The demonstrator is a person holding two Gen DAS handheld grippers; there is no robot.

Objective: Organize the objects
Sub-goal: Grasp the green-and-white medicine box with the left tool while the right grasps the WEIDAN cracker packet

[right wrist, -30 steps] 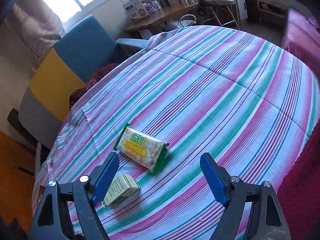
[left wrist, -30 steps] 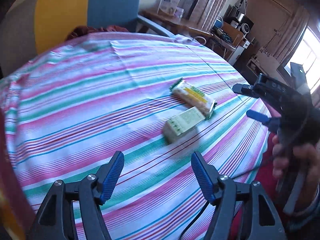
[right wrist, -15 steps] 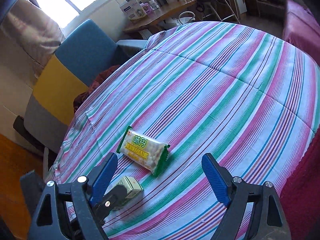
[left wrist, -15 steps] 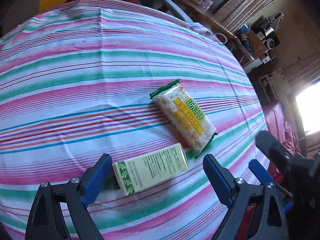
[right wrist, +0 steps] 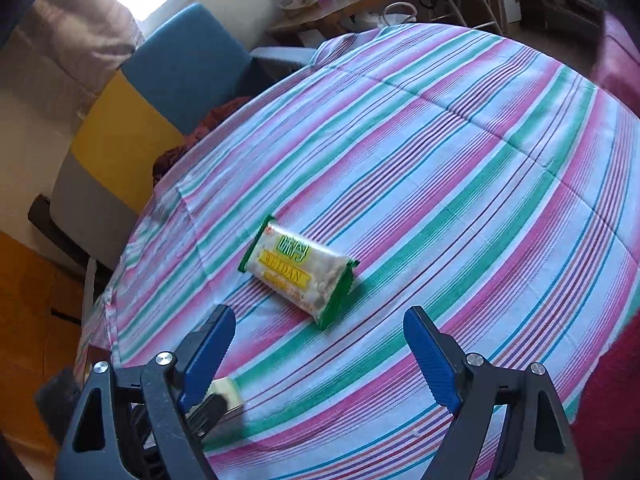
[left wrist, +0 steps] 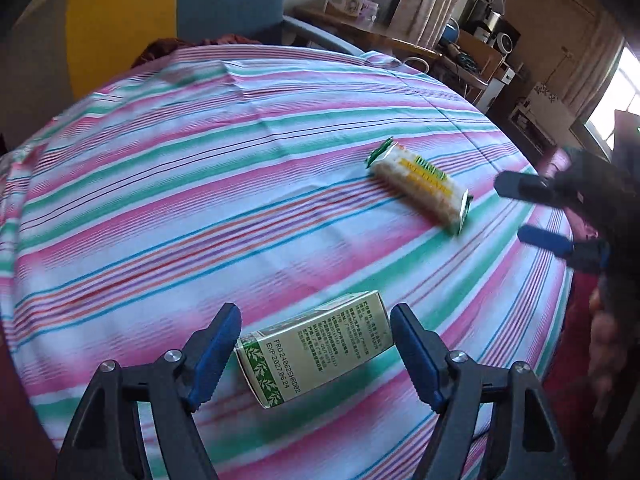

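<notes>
A pale green carton (left wrist: 320, 352) with printed text sits endwise between the blue pads of my left gripper (left wrist: 315, 312). The jaws are closing on it and both pads touch its ends; it looks tilted and just off the striped cloth (left wrist: 200, 200). In the right wrist view only one corner of the carton (right wrist: 226, 390) shows at lower left. A green-edged snack packet (right wrist: 298, 270) lies flat on the cloth just ahead of my right gripper (right wrist: 320, 314), which is open with nothing between its fingers. That packet (left wrist: 420, 186) and the right gripper (left wrist: 512, 211) also show in the left wrist view.
The round table's cloth drops off close behind both grippers. A yellow and blue armchair (left wrist: 160, 8) stands at the far side, a cluttered wooden desk (left wrist: 360, 28) beyond it. A person's hand (left wrist: 604, 344) holds the right gripper at the right edge.
My left gripper came down around the green carton, closed on its ends and pulled back with it. The right gripper has barely moved; the packet lies where it was.
</notes>
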